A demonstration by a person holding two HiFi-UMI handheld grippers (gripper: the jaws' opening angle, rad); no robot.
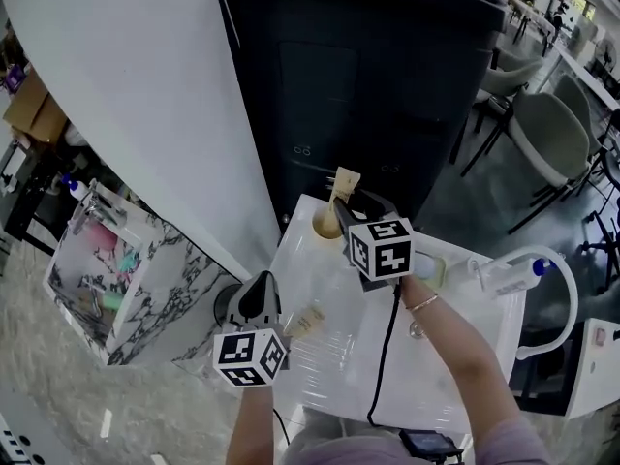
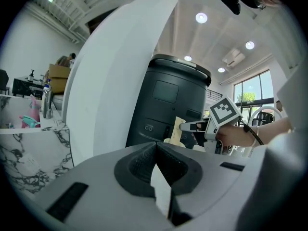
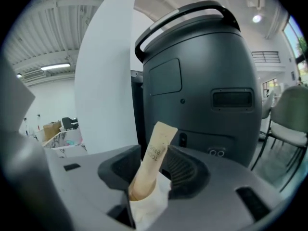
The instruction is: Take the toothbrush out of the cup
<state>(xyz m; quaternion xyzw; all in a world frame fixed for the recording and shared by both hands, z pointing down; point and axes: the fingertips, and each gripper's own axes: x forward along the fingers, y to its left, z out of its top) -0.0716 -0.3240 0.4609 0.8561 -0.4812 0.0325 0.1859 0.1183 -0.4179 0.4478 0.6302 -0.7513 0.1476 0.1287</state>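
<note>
– Left grey gripper (image 1: 262, 285), lower left: jaws together, empty. Risk?
– Right grey gripper (image 1: 345, 204): jaws apart around paper-sleeved toothbrush (image 3: 155, 147) standing in beige cup (image 1: 325, 226), centre; closing off-centre could topple both.

1. A tall dark machine (image 1: 378, 85) is standing just behind the cup (image 1: 325, 225), closing off the desk's (image 1: 320, 376) far side.
2. A white curved wall (image 1: 126, 95) is crowding the desk's left edge.
3. The right gripper (image 1: 349, 211) is filling the room beside the cup, its fingers (image 3: 185, 170) standing apart around the toothbrush (image 1: 342, 188).
4. A black cable (image 1: 386, 347) is trailing across the desk's bare middle toward the near edge.
</note>
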